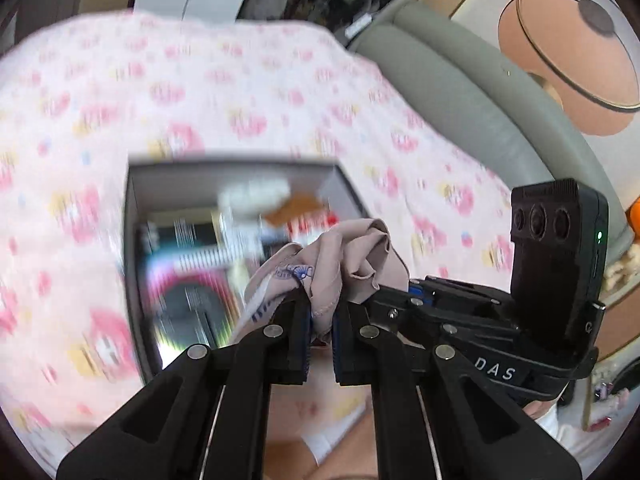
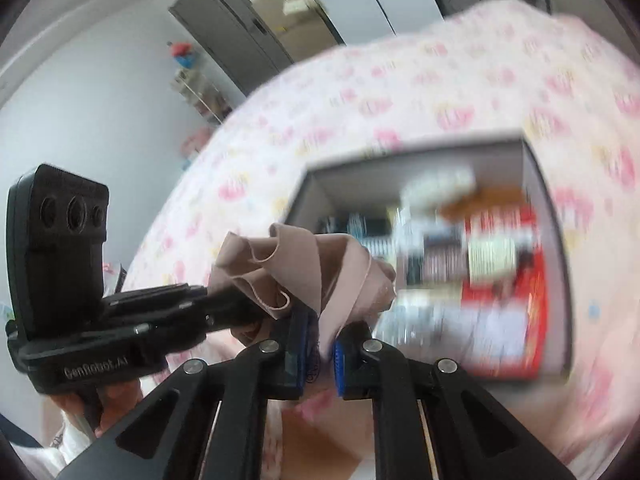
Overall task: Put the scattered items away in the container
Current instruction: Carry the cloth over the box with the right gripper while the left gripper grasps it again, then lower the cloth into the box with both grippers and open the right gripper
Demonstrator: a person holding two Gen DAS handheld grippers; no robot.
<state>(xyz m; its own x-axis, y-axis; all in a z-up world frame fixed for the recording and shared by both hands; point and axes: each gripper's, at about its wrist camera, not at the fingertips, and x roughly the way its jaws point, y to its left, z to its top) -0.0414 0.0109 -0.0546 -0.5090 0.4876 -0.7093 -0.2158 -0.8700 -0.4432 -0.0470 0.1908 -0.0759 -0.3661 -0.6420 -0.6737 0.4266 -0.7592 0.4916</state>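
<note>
While both grippers, left gripper (image 1: 320,312) and right gripper (image 2: 320,340), pinch one beige cloth (image 1: 352,256), the box (image 1: 134,216) sits beyond on the bedspread (image 1: 240,92).

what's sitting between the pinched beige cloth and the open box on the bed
Nothing that shows: the beige cloth, pinched by both grippers, overlaps the box directly in both wrist views, with only pink-patterned bedding around it.

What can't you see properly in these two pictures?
- Things inside the open grey box: motion blur in both wrist views smears the packets beyond reading.
- Rest of the crumpled beige cloth: both views, its lower folds vanish between the pads of the left hand-held gripper and right hand-held gripper.
- The person: right wrist view, only fingers under the left tool show.
- Small print on the cloth's label: left wrist view, too small.
</note>
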